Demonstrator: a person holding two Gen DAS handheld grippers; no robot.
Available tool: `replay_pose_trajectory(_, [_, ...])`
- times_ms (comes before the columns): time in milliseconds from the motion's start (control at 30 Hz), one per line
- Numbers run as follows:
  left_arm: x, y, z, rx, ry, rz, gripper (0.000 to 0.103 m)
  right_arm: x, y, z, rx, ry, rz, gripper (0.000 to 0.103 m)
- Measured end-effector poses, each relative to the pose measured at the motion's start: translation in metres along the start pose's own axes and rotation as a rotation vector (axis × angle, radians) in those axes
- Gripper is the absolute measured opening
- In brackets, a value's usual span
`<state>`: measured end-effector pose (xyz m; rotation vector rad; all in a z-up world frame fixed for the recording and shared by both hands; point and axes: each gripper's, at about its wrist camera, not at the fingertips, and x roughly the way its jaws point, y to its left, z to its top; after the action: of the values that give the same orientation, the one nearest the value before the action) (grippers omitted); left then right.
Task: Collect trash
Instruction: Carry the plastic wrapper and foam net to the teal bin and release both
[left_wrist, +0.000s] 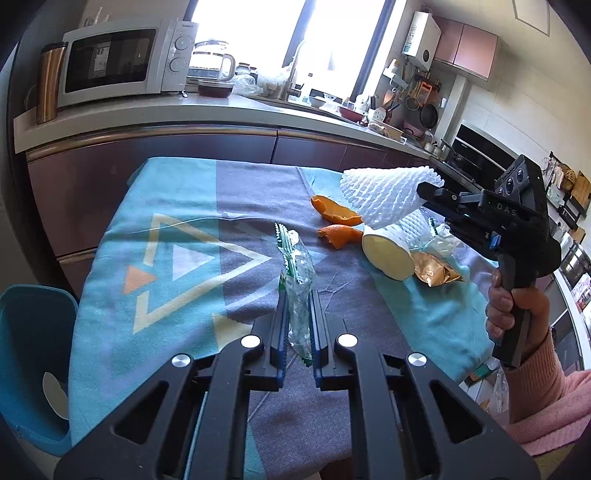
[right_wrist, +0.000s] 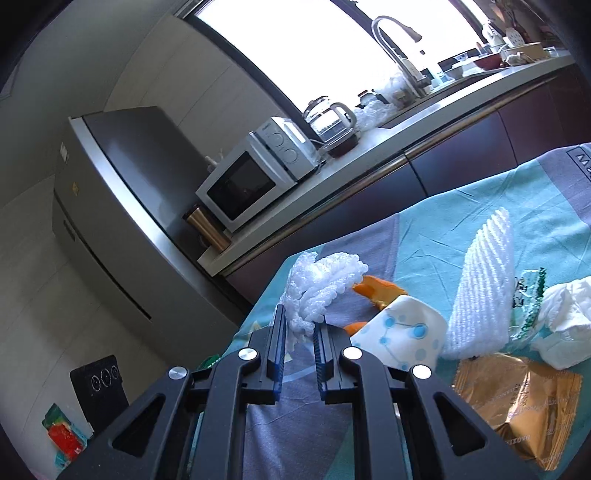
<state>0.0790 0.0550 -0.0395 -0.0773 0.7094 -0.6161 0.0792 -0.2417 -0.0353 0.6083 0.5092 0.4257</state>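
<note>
Left gripper (left_wrist: 298, 306) clenched on a clear plastic wrapper (left_wrist: 297, 273) with green serrated edges; crinkled, translucent, standing up between the 2 fingers above the grey band of the tablecloth (left_wrist: 184, 236). Right gripper (right_wrist: 300, 325) clamped on a white foam fruit net (right_wrist: 319, 291), mesh-textured, bunched at the pinched end and flaring out to a wide open mouth; in the left wrist view this net (left_wrist: 384, 195) hangs raised in the air over the table's far right part, clear of the cloth. Still lying on the cloth: 2 orange peel pieces (left_wrist: 338, 219), bright orange, curled, just beside a paper cup (left_wrist: 388, 254) tipped on its side, white with a blue dot-and-line print (right_wrist: 402, 332). A second foam net (right_wrist: 480, 288), flatter and ribbed, lies right of the cup. A gold foil snack wrapper (right_wrist: 517, 398), crumpled and shiny, sits near the cup's base. A crumpled white tissue (right_wrist: 565, 317) rests at the far right, touching a second green-edged clear wrapper (right_wrist: 532, 295). A blue bin (left_wrist: 33, 354) stands off the table's left edge, something pale inside it.
</note>
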Motion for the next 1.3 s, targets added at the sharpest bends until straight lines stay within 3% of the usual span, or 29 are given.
replay_pose_trajectory(633, [-0.064, 0.043, -0.017, -0.101, -0.076, 0.111, 0.011, 0.050, 0.075, -0.035, -0.142, 0.189, 0.159, 0.013])
replay_pose_trajectory(1300, [-0.132, 0.111, -0.040, -0.223, -0.145, 0.301, 0.011, 0.124, 0.152, -0.066, -0.256, 0.351, 0.299, 0.013])
